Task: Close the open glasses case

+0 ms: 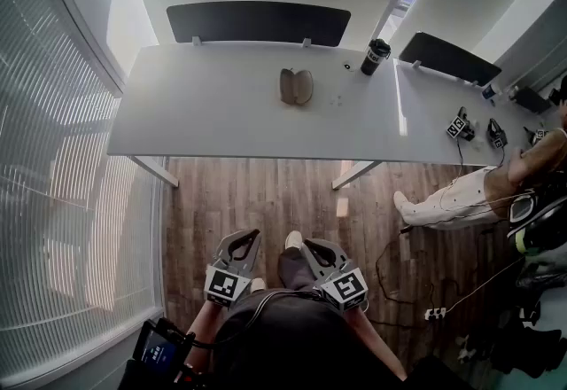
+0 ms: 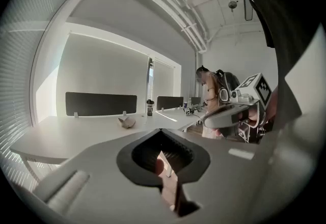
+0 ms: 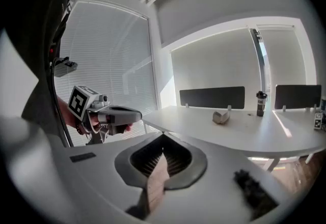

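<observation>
Two tools low at bottom centre: left gripper (image 1: 246, 239) and right gripper (image 1: 307, 245), jaws pressed together, holding nothing. Case (image 1: 296, 86) lies open, upper centre on the table (image 1: 204, 113), well apart from both.

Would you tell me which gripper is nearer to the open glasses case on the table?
Right, slightly. Both hang near the person's body, well short of the table; the glasses case lies almost straight ahead of the right gripper, with the left gripper further aside.
</observation>
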Tool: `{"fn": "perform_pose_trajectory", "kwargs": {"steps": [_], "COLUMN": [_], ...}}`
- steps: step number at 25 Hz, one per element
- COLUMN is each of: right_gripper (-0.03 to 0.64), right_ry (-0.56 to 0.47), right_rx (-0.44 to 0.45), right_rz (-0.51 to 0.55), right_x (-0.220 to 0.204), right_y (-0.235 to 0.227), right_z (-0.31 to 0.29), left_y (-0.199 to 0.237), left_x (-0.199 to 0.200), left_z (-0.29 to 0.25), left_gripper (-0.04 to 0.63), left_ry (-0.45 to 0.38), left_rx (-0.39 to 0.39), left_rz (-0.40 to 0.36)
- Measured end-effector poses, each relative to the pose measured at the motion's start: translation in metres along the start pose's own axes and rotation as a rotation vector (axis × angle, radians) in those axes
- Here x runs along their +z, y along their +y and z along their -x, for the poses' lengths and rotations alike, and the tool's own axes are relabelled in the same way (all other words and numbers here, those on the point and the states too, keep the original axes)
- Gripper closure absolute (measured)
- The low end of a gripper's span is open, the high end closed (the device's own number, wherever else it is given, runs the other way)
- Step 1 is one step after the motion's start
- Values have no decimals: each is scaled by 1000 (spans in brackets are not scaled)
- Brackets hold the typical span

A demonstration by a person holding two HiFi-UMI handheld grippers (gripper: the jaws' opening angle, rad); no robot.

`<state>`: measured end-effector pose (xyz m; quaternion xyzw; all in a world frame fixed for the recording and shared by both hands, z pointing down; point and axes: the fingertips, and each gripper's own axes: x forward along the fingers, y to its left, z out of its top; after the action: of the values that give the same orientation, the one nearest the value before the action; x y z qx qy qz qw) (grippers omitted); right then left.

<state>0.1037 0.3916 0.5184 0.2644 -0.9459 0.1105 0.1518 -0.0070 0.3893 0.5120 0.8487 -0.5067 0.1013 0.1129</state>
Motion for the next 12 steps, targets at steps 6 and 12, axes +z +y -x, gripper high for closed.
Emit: {"fn": "perform_pose_trajectory", "kwargs": {"steps": [6, 12], "right_gripper": [618, 618], "right_ry": [38, 34], "right_rx": [9, 40], "right_rz": [12, 35], "right_x": [8, 20], "right_y": [-59, -100], "right_z": [-14, -29], "left_y": [6, 16], "left_x": [14, 28], "left_z": [-56, -98], "left_gripper": [589, 589], "left_ry": [25, 46], "left_rx": [-1, 15], "left_rz": [-12, -4]}}
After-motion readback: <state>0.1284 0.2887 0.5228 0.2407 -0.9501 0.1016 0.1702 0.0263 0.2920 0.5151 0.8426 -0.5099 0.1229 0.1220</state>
